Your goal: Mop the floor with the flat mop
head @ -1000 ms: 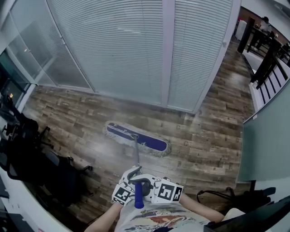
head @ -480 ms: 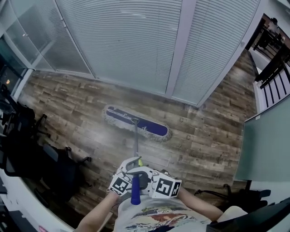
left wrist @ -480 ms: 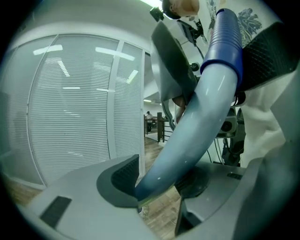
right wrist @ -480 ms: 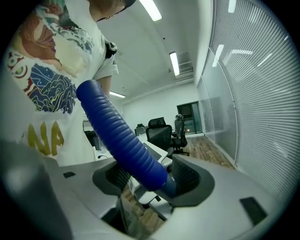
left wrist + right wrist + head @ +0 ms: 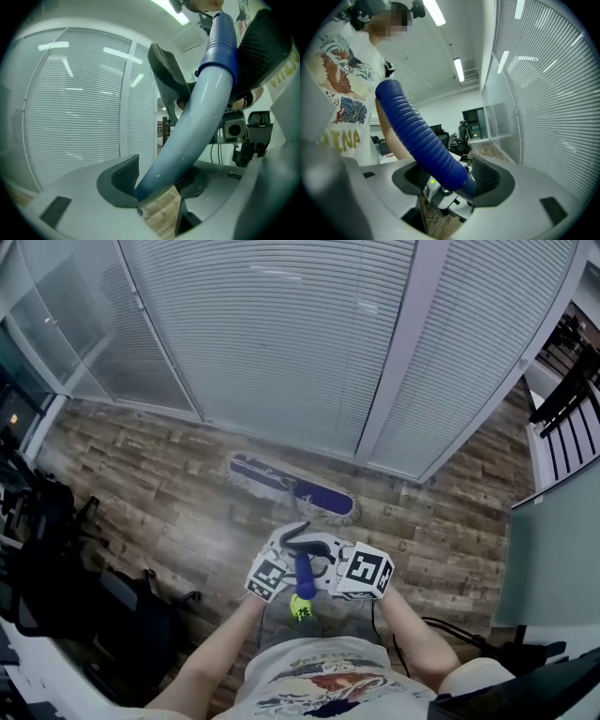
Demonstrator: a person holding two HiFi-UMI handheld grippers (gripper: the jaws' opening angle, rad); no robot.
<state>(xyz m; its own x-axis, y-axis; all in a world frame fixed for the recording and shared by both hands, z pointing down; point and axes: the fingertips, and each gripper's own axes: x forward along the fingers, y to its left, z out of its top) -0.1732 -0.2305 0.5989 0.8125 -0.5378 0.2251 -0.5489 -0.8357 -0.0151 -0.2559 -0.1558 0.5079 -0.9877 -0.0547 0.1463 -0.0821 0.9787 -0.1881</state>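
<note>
**Fig.** L gripper (image 5: 291, 557) is clamped on the pale shaft of the mop handle (image 5: 305, 573); R gripper (image 5: 325, 561) is clamped on its ribbed blue grip, just beside, at waist level. Mop head (image 5: 292, 487) lies flat on the wood floor (image 5: 169, 493), straight ahead of both grippers, near the blinds (image 5: 281, 343). Its long axis runs L–R, crosswise to the handle; L gripper sits nearer the head, so strokes prob. run along the handle line.

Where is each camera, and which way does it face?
Head view: on the head, facing steeply down at mop head and floor; both forearms show.
Left gripper view: on left gripper, facing the blinds; its jaws clamp the mop handle.
Right gripper view: on right gripper, facing office chairs; person's shirt shows.
Both gripper views share the mop handle.
</note>
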